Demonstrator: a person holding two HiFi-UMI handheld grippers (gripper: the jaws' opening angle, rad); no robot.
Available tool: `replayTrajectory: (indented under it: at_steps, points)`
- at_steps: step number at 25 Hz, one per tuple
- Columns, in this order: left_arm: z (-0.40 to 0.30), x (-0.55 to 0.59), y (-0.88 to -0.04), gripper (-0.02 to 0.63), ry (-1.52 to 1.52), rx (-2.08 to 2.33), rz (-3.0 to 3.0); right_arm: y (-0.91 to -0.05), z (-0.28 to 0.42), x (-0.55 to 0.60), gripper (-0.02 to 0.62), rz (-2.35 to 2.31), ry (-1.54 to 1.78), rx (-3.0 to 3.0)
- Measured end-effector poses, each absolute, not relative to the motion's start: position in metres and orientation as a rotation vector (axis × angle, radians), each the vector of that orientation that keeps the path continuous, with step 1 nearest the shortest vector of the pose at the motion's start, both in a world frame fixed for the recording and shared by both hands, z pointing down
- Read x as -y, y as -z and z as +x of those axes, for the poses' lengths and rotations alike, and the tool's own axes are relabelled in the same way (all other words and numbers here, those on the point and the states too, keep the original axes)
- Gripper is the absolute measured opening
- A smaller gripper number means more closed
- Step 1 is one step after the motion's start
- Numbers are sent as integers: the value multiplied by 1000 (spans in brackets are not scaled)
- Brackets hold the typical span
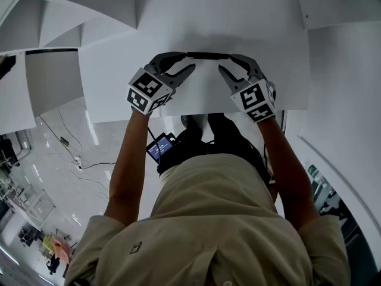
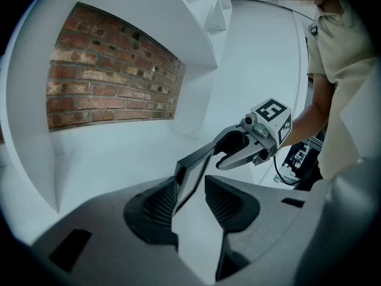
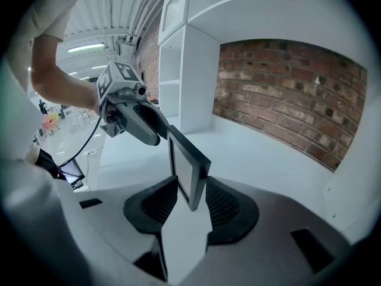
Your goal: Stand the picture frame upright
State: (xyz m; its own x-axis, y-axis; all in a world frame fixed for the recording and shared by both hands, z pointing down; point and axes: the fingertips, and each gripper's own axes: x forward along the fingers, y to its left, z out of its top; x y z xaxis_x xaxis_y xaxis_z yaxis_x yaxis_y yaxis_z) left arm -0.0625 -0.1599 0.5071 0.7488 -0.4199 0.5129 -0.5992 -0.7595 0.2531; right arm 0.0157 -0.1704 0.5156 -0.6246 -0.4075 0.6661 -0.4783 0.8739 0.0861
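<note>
A dark-rimmed picture frame [image 1: 208, 55] stands on its edge on a white shelf [image 1: 250, 28]; from the head view I see only its top edge. My left gripper [image 1: 189, 62] is at its left end and my right gripper [image 1: 225, 63] at its right end. In the left gripper view the frame [image 2: 190, 174] leans against the left pad, with a white gap to the other pad. In the right gripper view the frame [image 3: 186, 171] touches the right pad, with a gap on the other side. Both grippers are open around the frame's ends.
A brick wall [image 3: 286, 88] backs the shelf bay, and white partitions [image 3: 196, 82] close its sides. Past the shelf's front edge [image 1: 196, 113] the floor holds cables [image 1: 65, 145] and a small lit screen [image 1: 161, 148]. The person's torso fills the lower head view.
</note>
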Motion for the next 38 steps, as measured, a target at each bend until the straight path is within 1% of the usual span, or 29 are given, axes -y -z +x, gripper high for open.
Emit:
replayTrajectory:
  at_steps: [38]
  points:
    - [-67,155,-508,130,-614,812,2528,-514,19,166,143,624,-126,2335]
